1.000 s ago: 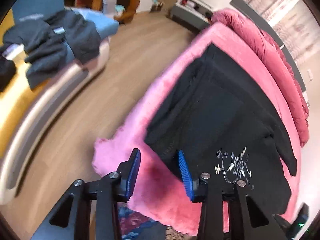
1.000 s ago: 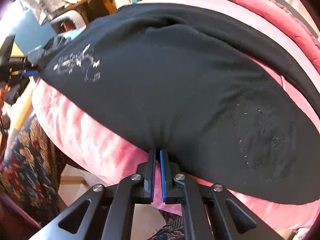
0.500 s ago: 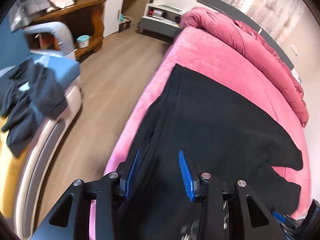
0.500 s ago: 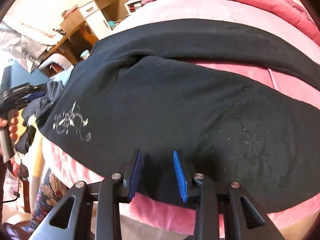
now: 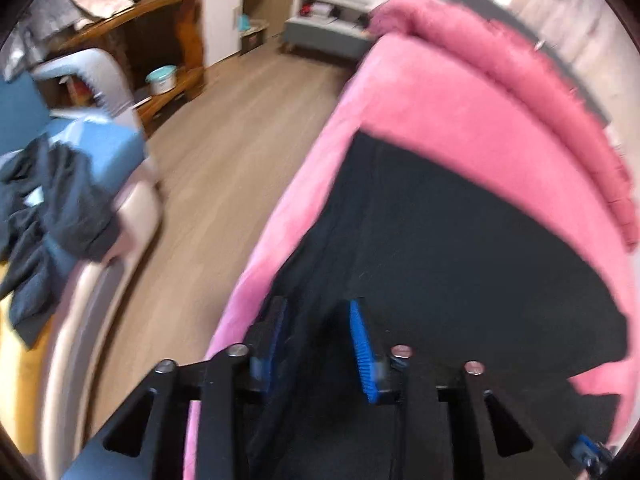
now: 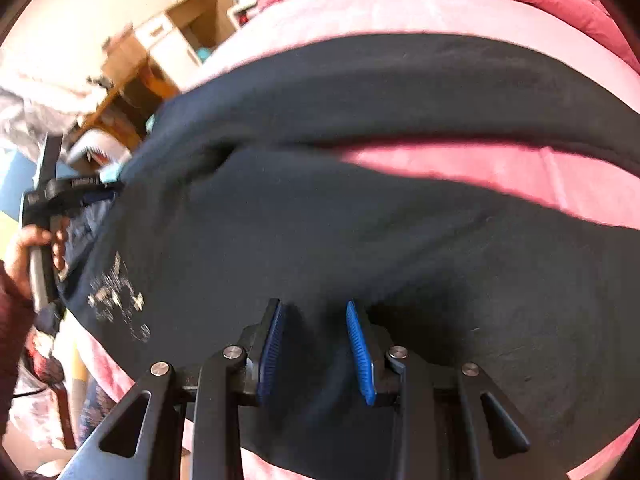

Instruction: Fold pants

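Now the black pants [image 6: 360, 216] lie spread flat on the pink bed [image 5: 440, 120], reaching to the bed's near edge and lying along its floor-side edge, with a strip of pink cover showing between the two legs. White embroidery [image 6: 116, 300] marks the cloth near the bed's left corner in the right wrist view. The right hand-held gripper [image 6: 316, 324] hangs over the pants at the near edge, its blue pads spread apart after just opening, nothing pinched between them. The left hand-held gripper [image 5: 318, 324] hovers over the pants' edge by the floor side of the bed, pads apart, gripping nothing. A hand [image 6: 28, 256] holds that gripper's handle. A rumpled pink blanket [image 5: 520, 64] lines the bed's far edge.
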{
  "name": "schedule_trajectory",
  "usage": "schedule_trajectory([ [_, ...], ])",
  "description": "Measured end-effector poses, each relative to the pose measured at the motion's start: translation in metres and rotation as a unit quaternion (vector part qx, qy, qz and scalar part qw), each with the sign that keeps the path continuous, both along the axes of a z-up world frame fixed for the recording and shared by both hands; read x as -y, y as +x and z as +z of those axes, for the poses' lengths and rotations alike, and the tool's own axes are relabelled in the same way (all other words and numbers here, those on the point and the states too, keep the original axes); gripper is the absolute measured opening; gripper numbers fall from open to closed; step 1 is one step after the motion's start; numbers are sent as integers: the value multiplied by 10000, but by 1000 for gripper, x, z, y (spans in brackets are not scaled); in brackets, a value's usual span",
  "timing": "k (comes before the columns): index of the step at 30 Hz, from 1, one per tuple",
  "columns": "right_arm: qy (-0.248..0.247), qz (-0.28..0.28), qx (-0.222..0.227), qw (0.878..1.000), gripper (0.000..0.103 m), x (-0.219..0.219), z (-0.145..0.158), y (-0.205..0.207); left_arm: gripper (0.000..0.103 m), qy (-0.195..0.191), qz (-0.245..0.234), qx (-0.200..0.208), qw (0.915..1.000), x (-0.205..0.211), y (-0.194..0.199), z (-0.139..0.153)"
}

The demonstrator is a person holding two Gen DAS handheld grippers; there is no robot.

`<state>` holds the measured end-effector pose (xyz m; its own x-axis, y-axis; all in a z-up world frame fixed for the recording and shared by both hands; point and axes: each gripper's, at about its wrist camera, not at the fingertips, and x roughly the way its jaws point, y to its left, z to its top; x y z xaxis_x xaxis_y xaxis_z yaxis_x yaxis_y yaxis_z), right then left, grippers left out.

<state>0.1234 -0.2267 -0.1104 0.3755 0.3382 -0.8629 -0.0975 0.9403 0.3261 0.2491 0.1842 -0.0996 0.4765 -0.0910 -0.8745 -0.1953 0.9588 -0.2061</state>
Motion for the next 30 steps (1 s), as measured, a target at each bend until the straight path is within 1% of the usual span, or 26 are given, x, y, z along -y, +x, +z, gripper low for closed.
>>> schedule_trajectory([
  [1, 79, -107, 43, 9999, 37, 14, 5, 0, 53, -57, -65, 44, 10000, 1, 6, 4],
  [2, 151, -293, 125, 9994, 37, 35, 12, 1, 56, -45, -134, 85, 9999, 5, 15, 8],
  [3, 181, -450, 174, 9987, 37, 51, 16, 4, 56, 5, -180, 79, 9998, 8, 25, 8],
  [5, 240, -960, 199, 9949, 38, 99, 24, 11, 55, 76, -315, 28, 9995, 17, 45, 7],
  [6, 167, -1291, 231, 9912, 38, 132, 29, 16, 55, 104, -397, 12, 9992, 21, 56, 7],
  [7, 82, -1537, 265, 9877, 38, 155, 33, 19, 55, 120, -432, -22, 9990, 25, 65, 7],
  [8, 23, -1793, 282, 9834, 38, 180, 38, 24, 55, 59, -461, -43, 9989, 27, 78, 7],
  [10, 75, -2248, 297, 9739, 38, 233, 48, 35, 56, -37, -552, -70, 9984, 31, 96, 7],
  [12, -12, -2718, 324, 9618, 38, 283, 58, 48, 56, -28, -433, -162, 9989, 33, 115, 5],
  [13, 27, -2891, 305, 9568, 38, 303, 60, 54, 56, -85, -419, -162, 9990, 33, 123, 4],
  [15, 70, -3321, 240, 9429, 38, 343, 62, 70, 56, -176, -360, -264, 9988, 36, 141, 1],
  [16, 145, -3489, 195, 9369, 39, 363, 61, 81, 57, -211, -327, -310, 9988, 37, 149, -2],
  [17, 150, -3656, 158, 9305, 40, 377, 61, 90, 60, -215, -312, -381, 9986, 38, 158, -6],
  [19, 147, -3909, 105, 9203, 44, 403, 58, 114, 60, -167, -375, -477, 9980, 40, 170, -10],
  [21, 251, -3971, -92, 9174, 44, 410, 52, 141, 61, -95, -550, -505, 9972, 43, 180, -12],
  [22, 382, -4018, -181, 9148, 44, 417, 48, 153, 61, -36, -605, -514, 9968, 44, 182, -12],
  [23, 521, -4035, -187, 9133, 44, 424, 45, 163, 61, -17, -758, -521, 9958, 45, 186, -12],
  [24, 565, -4028, -223, 9133, 48, 421, 44, 177, 61, 75, -919, -511, 9944, 47, 190, -11],
  [25, 469, -3987, -367, 9152, 50, 422, 39, 191, 61, 214, -1040, -484, 9932, 50, 192, -11],
  [27, 290, -3909, -535, 9184, 52, 418, 31, 208, 62, 477, -1455, -378, 9875, 60, 195, -7],
  [28, 156, -3872, -737, 9189, 52, 418, 25, 219, 63, 654, -1724, -323, 9823, 68, 195, -5],
  [30, 102, -3798, -1159, 9177, 53, 419, 10, 236, 69, 952, -2121, -314, 9721, 79, 194, -5],
])
